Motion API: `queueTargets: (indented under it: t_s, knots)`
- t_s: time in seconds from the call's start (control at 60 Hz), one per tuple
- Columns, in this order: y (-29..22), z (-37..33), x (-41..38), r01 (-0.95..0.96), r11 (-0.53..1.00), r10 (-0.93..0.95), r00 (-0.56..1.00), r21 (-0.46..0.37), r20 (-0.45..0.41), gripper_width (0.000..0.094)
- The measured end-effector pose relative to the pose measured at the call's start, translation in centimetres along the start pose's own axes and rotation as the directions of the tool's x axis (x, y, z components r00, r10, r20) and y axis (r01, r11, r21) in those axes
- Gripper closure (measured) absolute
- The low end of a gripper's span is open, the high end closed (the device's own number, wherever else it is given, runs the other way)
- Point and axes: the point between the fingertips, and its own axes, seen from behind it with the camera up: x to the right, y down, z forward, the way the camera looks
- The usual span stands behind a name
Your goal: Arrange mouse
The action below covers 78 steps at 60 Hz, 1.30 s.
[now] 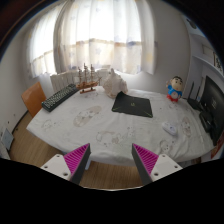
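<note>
the small white thing (pixel 172 131) near the table's (pixel 90 125) right side is too tiny to tell if it's the mouse, and the monitor (pixel 213 100) is cut off

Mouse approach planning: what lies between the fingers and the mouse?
Only bare white tablecloth separates the open gripper from the mouse, as the gripper view shows.

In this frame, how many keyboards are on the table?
1. The keyboard lies at the table's far side, well beyond the open gripper, apart from the black mouse pad. Nothing visible suggests another, though clutter behind could hide one.
</note>
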Motion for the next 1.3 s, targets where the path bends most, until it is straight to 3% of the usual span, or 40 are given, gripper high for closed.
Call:
queueTargets:
  t_s: [0.117, 0.633, 0.983, 1.0, 1.3]
  knots:
    - [0.3, 0.5, 4.7, -0.012, 1.000, 0.012, 1.000, 0.008, 0.005, 0.0080]
    - [3.2, 1.1, 23.8, -0.062, 0.998, 0.068, 0.973, 0.032, -0.222, 0.0084]
    - [4.2, 6.8, 29.3, -0.092, 0.994, 0.103, 0.975, 0.064, -0.199, 0.0084]
    - [4.4, 7.7, 27.1, -0.100, 0.992, 0.116, 0.962, 0.079, -0.246, 0.0082]
    - [3.7, 15.3, 30.2, -0.111, 0.992, 0.120, 0.965, 0.051, -0.234, 0.0083]
